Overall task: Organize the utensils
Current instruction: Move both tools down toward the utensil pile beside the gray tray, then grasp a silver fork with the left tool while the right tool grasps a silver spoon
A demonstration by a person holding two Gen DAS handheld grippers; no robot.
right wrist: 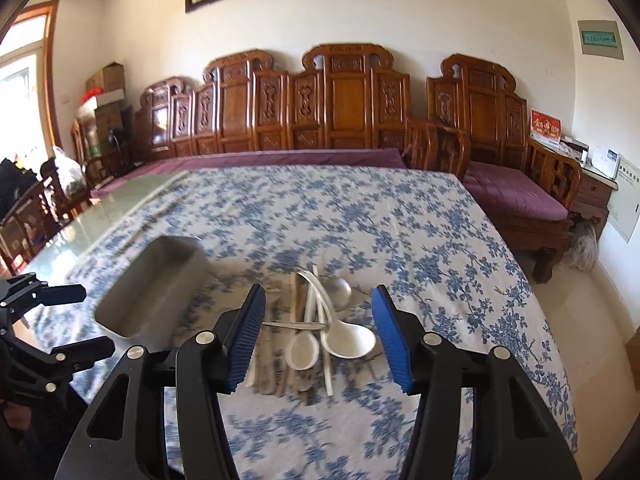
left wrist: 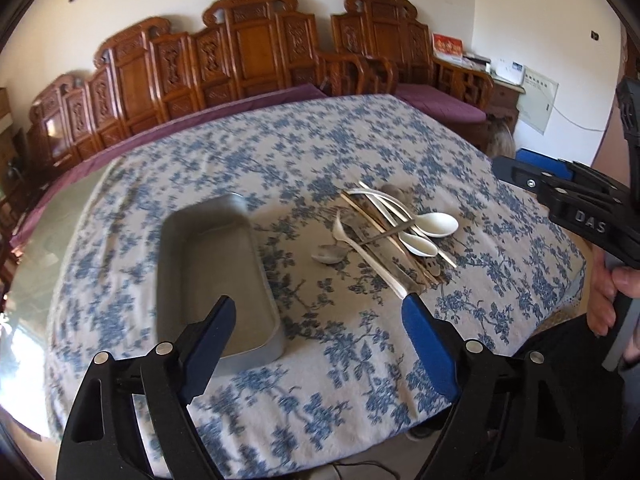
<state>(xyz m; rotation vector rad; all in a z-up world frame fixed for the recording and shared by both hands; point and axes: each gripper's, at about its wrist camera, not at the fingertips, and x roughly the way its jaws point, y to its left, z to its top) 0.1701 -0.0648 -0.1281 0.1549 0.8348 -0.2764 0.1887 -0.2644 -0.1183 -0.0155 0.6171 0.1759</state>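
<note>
The table (right wrist: 460, 240), under a blue-and-white floral cloth (left wrist: 280, 160), is filling most of both views, with a carved wooden bench (right wrist: 340, 100) running along the wall beyond its far edge.

On the cloth a grey metal tray (left wrist: 176, 248) is lying lengthwise, with nothing showing inside it. In the left wrist view it is sitting at about 9 o'clock of centre, its near end hidden behind my left finger.

The utensil pile (left wrist: 392, 232) is lying just beside the tray, at about 3 o'clock from it and apart from it. It is holding white spoons (right wrist: 348, 340), chopsticks (left wrist: 384, 216), and metal spoons (left wrist: 328, 256), all crossing one another; I cannot tell the exact count.

I am holding my left gripper (left wrist: 318, 320) above the cloth near the table's near edge, jaws standing wide with nothing between the blue pads. The near tip of a white spoon handle is lying just at 12 o'clock of the right pad; I cannot tell whether they touch.

I am holding my right gripper (right wrist: 318, 336) over the pile, jaws apart and pressing on nothing, the white spoon bowls showing in the gap between the pads.
</note>
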